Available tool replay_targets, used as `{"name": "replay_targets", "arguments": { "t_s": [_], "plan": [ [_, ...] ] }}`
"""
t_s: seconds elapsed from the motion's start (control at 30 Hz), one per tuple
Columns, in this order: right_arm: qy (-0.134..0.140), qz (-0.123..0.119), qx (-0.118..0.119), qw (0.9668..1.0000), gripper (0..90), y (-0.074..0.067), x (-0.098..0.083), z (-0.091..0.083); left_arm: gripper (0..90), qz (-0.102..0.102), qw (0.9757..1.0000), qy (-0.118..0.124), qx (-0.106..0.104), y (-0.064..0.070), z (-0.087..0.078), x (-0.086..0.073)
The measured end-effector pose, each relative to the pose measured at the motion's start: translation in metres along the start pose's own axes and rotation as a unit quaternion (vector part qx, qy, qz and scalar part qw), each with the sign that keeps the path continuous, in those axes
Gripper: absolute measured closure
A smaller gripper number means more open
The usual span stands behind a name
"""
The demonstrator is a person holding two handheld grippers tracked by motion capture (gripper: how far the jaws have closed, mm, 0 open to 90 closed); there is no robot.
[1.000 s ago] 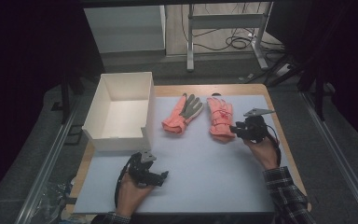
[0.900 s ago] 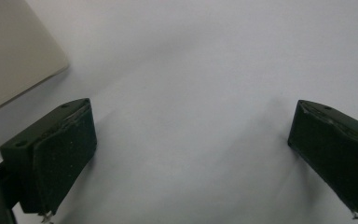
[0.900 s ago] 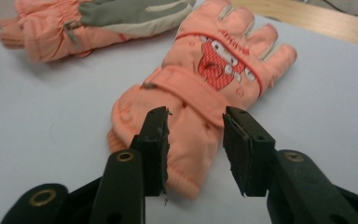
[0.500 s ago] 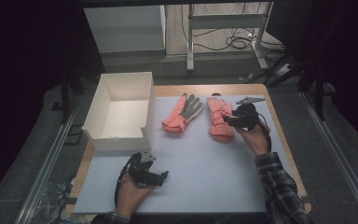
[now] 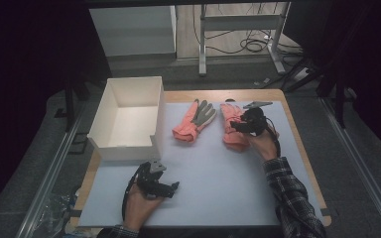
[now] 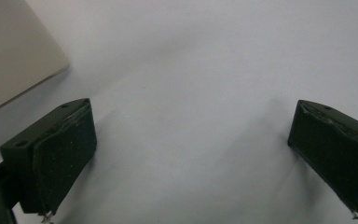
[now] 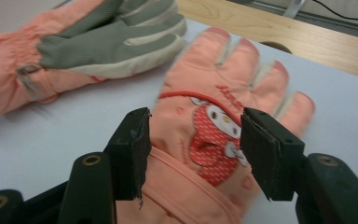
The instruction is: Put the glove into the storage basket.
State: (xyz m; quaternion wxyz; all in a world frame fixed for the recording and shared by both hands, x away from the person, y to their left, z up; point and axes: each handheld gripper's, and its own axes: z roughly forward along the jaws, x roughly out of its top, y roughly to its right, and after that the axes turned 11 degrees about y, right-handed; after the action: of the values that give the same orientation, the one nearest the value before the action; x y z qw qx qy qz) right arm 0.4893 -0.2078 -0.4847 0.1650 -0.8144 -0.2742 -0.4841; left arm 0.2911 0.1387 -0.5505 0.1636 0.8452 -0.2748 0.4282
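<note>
Gloves: two salmon-pink gloves are lying side by side on the white mat toward the far edge of the desk point(image 5: 297, 148). The right glove point(image 5: 231, 130) is lying back-up, showing a cartoon patch, with its fingers pointing to the far edge; the left glove point(image 5: 193, 121) is lying palm-up, showing grey grip fabric, just beside it and apart from it.

Right tool point(image 5: 239, 125), point(image 7: 193, 154): it is hovering over the right glove near the far right corner, its jaws having just been opening. In the right gripper view the jaws are standing on either side of the glove's cuff end, with the patch between them; the pads are sitting close to the fabric without visibly squeezing it, so the tool is released around the glove rather than grasping it.

Left tool point(image 5: 171, 187), point(image 6: 189, 154): it is resting in the person's hand near the near edge of the desk, well apart from both gloves. Its jaws are standing wide, released, with bare mat between them.

Box point(image 5: 110, 148): a white open-topped box is sitting at the left edge of the desk, beside the left glove and apart from it; one corner is showing in the left gripper view point(image 6: 9, 60).
</note>
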Motion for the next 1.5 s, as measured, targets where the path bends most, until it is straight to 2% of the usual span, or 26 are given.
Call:
{"name": "replay_targets", "arguments": {
  "t_s": [0.13, 0.17, 0.43, 0.8, 0.87, 0.93, 0.97, 1.0, 1.03, 1.07, 1.13, 1.23, 1.27, 1.33, 1.43, 1.47, 1.5],
  "plan": [
    [0.0, -0.012, 0.016, 0.9998, 44.5, -0.014, 0.007, 0.008, 0.9, -0.001, 1.0, 0.001, 0.0, 0.0, 0.0, 0.0],
    [0.0, -0.012, 0.016, 0.9998, 44.5, -0.014, 0.007, 0.008, 0.9, -0.001, 1.0, 0.001, 0.0, 0.0, 0.0, 0.0],
    [-0.002, -0.01, 0.063, 0.998, 46.8, -0.043, 0.017, 0.034, 0.9, 0.001, 1.0, -0.001, 0.0, 0.0, 0.0, 0.0],
    [-0.001, -0.003, 0.091, 0.9959, 53.6, -0.07, 0.031, 0.068, 0.9, -0.002, 1.0, 0.001, 0.0, 0.0, 0.0, 0.0],
    [0.001, -0.004, 0.092, 0.9957, 52.5, -0.075, 0.034, 0.075, 0.9, 0.0, 1.0, 0.0, 0.0, 0.0, 0.0, 0.0],
    [0.002, -0.006, 0.089, 0.9961, 46.0, -0.08, 0.037, 0.081, 1.0, 0.0, 1.0, 0.0, 0.0, 0.0, 0.0, 0.0],
    [0.002, -0.006, 0.089, 0.9961, 46.0, -0.08, 0.037, 0.081, 1.0, 0.0, 1.0, 0.0, 0.0, 0.0, 0.0, 0.0],
    [-0.003, -0.011, 0.083, 0.9965, 40.7, -0.084, 0.038, 0.089, 1.0, 0.0, 1.0, 0.0, 0.0, 0.0, 0.0, 0.0],
    [-0.003, -0.011, 0.083, 0.9965, 40.7, -0.084, 0.038, 0.089, 0.9, 0.0, 1.0, 0.0, 0.0, 0.0, 0.0, 0.0],
    [-0.019, -0.02, 0.076, 0.9968, 37.9, -0.087, 0.036, 0.098, 1.0, 0.0, 1.0, 0.0, 0.0, 0.0, 0.0, 0.0],
    [-0.028, -0.029, 0.068, 0.9969, 37.5, -0.089, 0.032, 0.105, 1.0, 0.0, 1.0, 0.001, 0.0, 0.0, 0.0, 0.0],
    [-0.035, -0.027, 0.066, 0.9968, 39.8, -0.088, 0.029, 0.108, 1.0, 0.0, 1.0, 0.001, 0.0, 0.0, 0.0, 0.0],
    [-0.041, -0.027, 0.064, 0.9967, 43.0, -0.088, 0.025, 0.112, 1.0, -0.001, 1.0, 0.002, 0.0, 0.0, 0.0, 0.0],
    [-0.039, -0.028, 0.061, 0.997, 45.2, -0.089, 0.022, 0.112, 0.9, -0.001, 1.0, 0.002, 0.001, 0.0, 0.0, 0.0],
    [-0.043, -0.023, 0.053, 0.9974, 62.4, -0.091, 0.019, 0.112, 1.0, -0.001, 1.0, 0.003, 0.001, 0.0, 0.0, 0.0],
    [-0.043, -0.023, 0.053, 0.9974, 62.4, -0.091, 0.019, 0.112, 1.0, -0.001, 1.0, 0.003, 0.001, 0.0, 0.0, 0.0],
    [-0.048, -0.03, 0.044, 0.9974, 66.9, -0.093, 0.02, 0.111, 1.0, -0.001, 1.0, 0.002, 0.001, 0.0, 0.0, 0.0]
  ]
}}
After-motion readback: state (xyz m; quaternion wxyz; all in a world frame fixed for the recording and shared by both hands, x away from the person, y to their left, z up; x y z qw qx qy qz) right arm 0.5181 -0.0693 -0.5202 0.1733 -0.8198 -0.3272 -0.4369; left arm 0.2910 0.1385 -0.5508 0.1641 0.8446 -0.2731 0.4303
